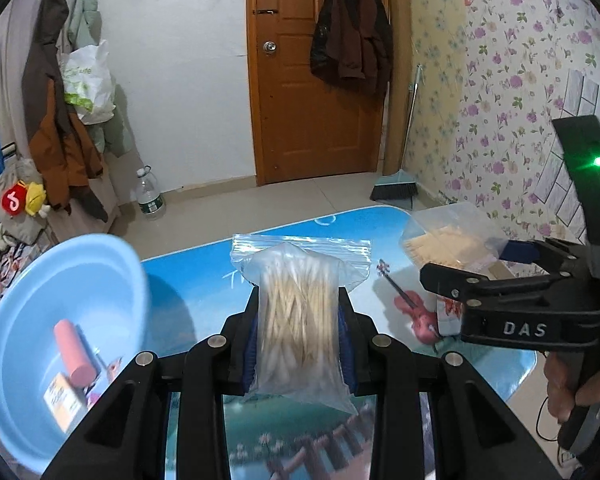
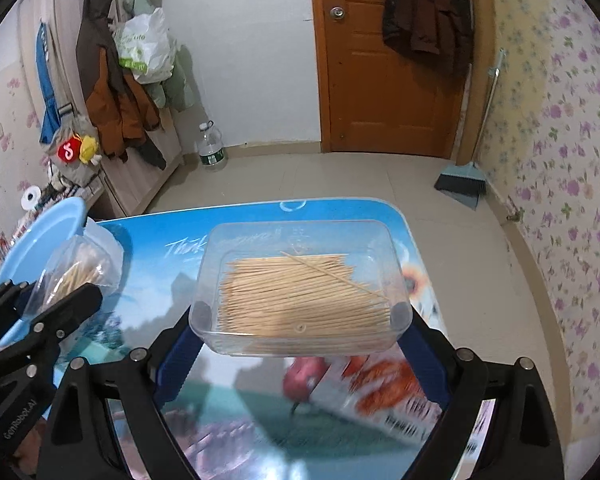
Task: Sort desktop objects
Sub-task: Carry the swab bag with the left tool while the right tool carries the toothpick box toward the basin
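My left gripper (image 1: 300, 336) is shut on a clear zip bag of cotton swabs (image 1: 298, 312) and holds it above the blue picture-printed table (image 1: 204, 280). My right gripper (image 2: 300, 332) is shut on a clear plastic box of toothpicks (image 2: 304, 292), held above the table's right part. The box also shows in the left wrist view (image 1: 444, 246), and the bag in the right wrist view (image 2: 76, 276). A light blue basin (image 1: 60, 340) at the table's left holds a pink cylinder (image 1: 74, 354) and a small orange box (image 1: 66, 400).
A flat printed packet (image 2: 384, 384) lies on the table under the toothpick box. A broom and dustpan (image 2: 462, 184) lean by the right wall. A water bottle (image 2: 211, 148) stands on the floor by the coats. The table's far edge (image 2: 296, 202) faces the door.
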Available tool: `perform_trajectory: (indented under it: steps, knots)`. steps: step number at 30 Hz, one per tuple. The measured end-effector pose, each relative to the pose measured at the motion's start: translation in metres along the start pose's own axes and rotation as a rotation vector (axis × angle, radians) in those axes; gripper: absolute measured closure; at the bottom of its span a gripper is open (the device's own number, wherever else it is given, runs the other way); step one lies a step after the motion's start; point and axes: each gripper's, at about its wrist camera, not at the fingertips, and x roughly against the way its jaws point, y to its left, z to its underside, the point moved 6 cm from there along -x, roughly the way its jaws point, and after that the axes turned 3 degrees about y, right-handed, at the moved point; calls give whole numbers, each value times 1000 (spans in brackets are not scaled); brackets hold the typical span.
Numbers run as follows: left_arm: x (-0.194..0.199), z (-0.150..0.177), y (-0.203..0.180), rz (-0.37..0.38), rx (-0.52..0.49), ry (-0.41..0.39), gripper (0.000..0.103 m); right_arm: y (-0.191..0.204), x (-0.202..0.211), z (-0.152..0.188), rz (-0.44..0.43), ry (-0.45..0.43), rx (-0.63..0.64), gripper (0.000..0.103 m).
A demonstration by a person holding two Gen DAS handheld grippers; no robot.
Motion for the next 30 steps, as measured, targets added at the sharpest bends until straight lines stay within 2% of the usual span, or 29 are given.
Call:
perform_trajectory:
  steps: [5, 16, 18, 30]
  knots:
    - [27, 17, 9, -22, 6, -18, 72, 11, 20, 22, 7, -22, -22, 10]
    - [80, 42, 17, -35, 52, -64, 72, 40, 59, 42, 13, -65, 2, 10]
    - [89, 47, 21, -81, 63, -74, 72, 43, 65, 47, 14, -67, 3, 10]
    - [122, 49, 42, -116, 127, -113, 72, 61, 86, 58, -1, -83, 1, 10]
